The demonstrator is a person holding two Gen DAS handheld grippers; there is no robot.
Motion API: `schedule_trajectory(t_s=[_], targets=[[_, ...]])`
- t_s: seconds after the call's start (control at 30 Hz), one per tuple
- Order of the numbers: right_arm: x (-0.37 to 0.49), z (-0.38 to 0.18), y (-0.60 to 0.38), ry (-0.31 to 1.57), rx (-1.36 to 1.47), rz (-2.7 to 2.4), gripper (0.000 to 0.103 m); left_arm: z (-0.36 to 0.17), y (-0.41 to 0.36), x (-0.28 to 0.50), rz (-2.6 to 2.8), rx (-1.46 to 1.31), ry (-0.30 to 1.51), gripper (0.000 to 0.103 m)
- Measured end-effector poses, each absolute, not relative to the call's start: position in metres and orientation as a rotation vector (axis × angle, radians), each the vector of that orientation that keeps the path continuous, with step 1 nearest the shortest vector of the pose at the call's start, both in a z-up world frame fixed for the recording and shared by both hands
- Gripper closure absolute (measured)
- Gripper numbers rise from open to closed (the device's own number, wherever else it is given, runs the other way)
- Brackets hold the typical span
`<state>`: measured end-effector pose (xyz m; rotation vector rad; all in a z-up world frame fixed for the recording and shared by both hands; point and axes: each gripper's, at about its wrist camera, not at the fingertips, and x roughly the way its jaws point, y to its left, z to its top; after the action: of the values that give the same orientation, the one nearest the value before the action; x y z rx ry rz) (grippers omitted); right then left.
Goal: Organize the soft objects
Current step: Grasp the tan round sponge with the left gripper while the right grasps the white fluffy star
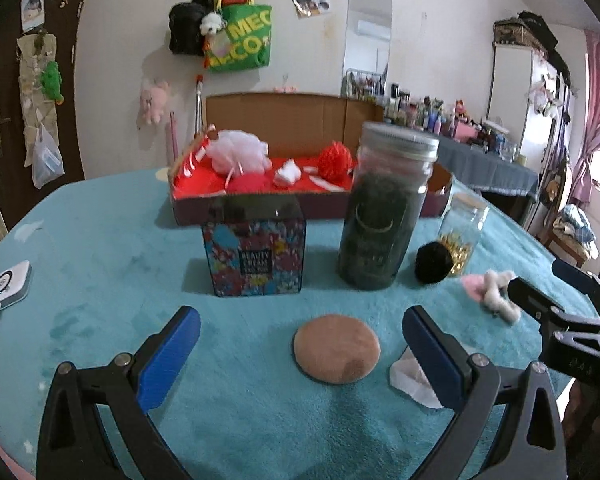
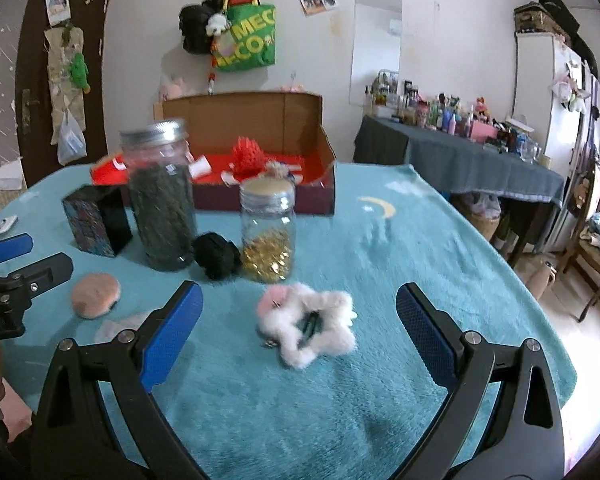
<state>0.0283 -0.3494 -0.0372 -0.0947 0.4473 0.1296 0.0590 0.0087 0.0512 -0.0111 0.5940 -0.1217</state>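
Puff [image 1: 336, 348] left view; scrunchie [image 2: 308, 326] right

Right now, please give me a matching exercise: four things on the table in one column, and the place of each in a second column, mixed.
Things:
1. round tan pad
2. fluffy star clip
3. black ball
4. red mesh ball

Places:
A. inside the cardboard box
B. in front of the open right gripper
C. beside the jar of gold beads
D. in front of the open left gripper

Pairs: 1-D, 2-B, 3-C, 4-A
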Motion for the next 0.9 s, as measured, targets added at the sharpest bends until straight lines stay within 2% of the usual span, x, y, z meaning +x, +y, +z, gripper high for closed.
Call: schedule_trajectory(t_s=[0.3, 0.33, 0.37, 0.4, 0.43, 0.47, 0.53, 0.83, 0.87, 0.9], targets=[[0.065, -0.057, -0.363, 0.629, -0.093, 0.135, 0.004, 0.037, 0.006, 0.081, -0.137, -0.012, 0.73, 0.001], [0.066, -0.057, -0.364, 0.637, -0.089, 0.144, 0.005, 0.035, 0.005, 0.084, -0.148, -0.01, 0.754, 0.007], [0.068, -0.057, -0.364, 0.646, -0.09, 0.15, 0.007, 0.032, 0.003, 0.088, -0.166, -0.009, 0.781, 0.021], [0.069, -0.058, -0.363, 0.654, -0.092, 0.157, 0.015, 0.029, 0.002, 0.091, -0.182, -0.01, 0.803, 0.027], [0.071, -0.06, -0.363, 0.669, -0.096, 0.167, 0.029, 0.028, 0.001, 0.091, -0.193, -0.01, 0.81, 0.028], [0.073, -0.063, -0.362, 0.688, -0.096, 0.183, 0.039, 0.029, 0.0, 0.089, -0.2, -0.004, 0.797, 0.037], [0.07, -0.065, -0.359, 0.689, -0.098, 0.198, 0.047, 0.03, -0.003, 0.087, -0.258, -0.012, 0.8, 0.055], [0.045, -0.052, -0.343, 0.636, -0.074, 0.348, 0.048, 0.039, -0.007, 0.084, -0.293, -0.025, 0.779, 0.069], [0.043, -0.049, -0.34, 0.632, -0.075, 0.361, 0.048, 0.04, -0.007, 0.084, -0.301, -0.027, 0.778, 0.079], [0.041, -0.047, -0.337, 0.626, -0.077, 0.372, 0.048, 0.041, -0.007, 0.084, -0.305, -0.026, 0.776, 0.079]])
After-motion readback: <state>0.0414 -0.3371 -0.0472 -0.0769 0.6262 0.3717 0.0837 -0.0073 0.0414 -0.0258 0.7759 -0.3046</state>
